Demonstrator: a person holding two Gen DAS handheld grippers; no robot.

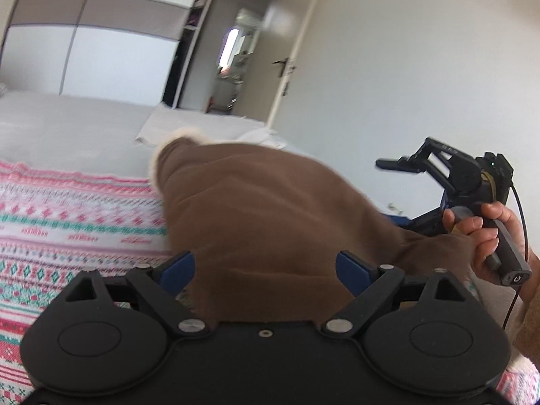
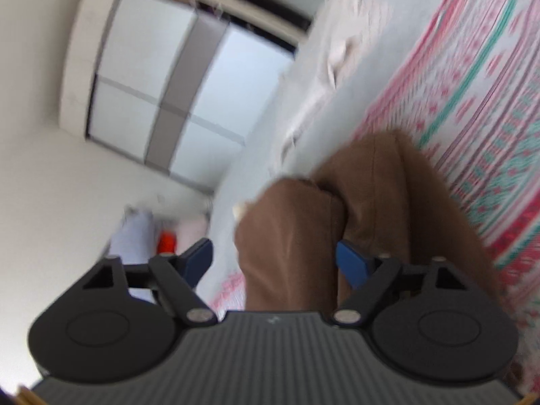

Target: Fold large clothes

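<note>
A large brown garment (image 1: 256, 209) with a cream fleece edge hangs bunched above the patterned bed cover. My left gripper (image 1: 265, 270) has its blue fingers (image 1: 177, 268) spread wide, with the brown cloth draped between them. My right gripper (image 2: 273, 263) also has its fingers (image 2: 351, 263) spread wide, and folds of the brown garment (image 2: 337, 209) pass between them. In the left wrist view the right gripper (image 1: 405, 224) shows at the right, held in a hand, its tips hidden behind the cloth. The right wrist view is tilted and blurred.
A pink, white and teal patterned cover (image 1: 74, 222) lies on the bed, with a grey sheet (image 1: 67, 128) and a pillow (image 1: 189, 125) beyond. A white wardrobe (image 1: 94, 37) and an open door (image 1: 287, 54) stand at the back. A red object (image 2: 167, 241) sits on the floor.
</note>
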